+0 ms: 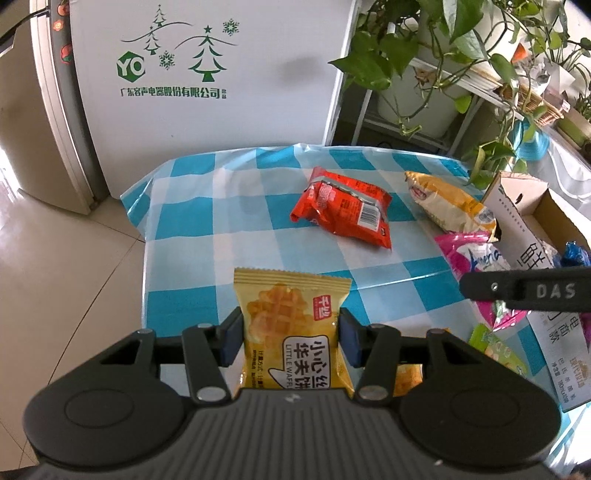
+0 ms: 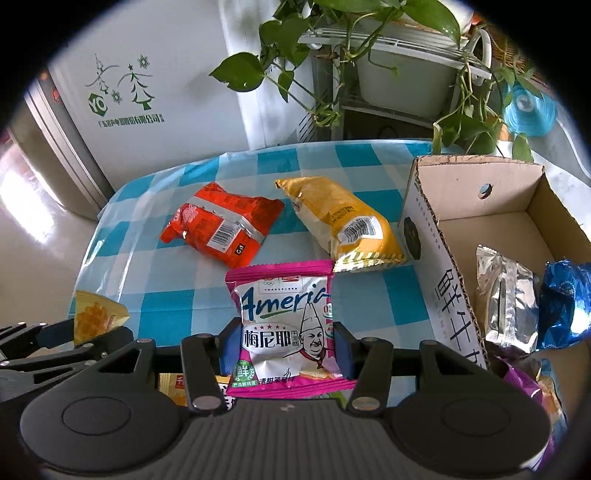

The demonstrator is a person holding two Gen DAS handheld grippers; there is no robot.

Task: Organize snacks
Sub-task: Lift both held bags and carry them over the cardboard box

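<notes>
Left claw (image 1: 290, 338) clamped on yellow waffle packet (image 1: 291, 325), right claw (image 2: 282, 349) gripping pink-and-white cake packet (image 2: 282, 321), above blue-checked worktop (image 2: 177, 295)

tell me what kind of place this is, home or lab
Most likely a home, perhaps a kitchen or dining corner. A white fridge stands behind a table with a blue checked tablecloth, and trailing houseplants sit on a white rack.

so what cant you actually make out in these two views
- Left wrist: waffle packet, lower end behind the left gripper.
- Right wrist: pink packet, bottom edge behind the right gripper.
- Cardboard box, near end cut off in both views.
- Purple packet, label hidden by the gripper body.
</notes>
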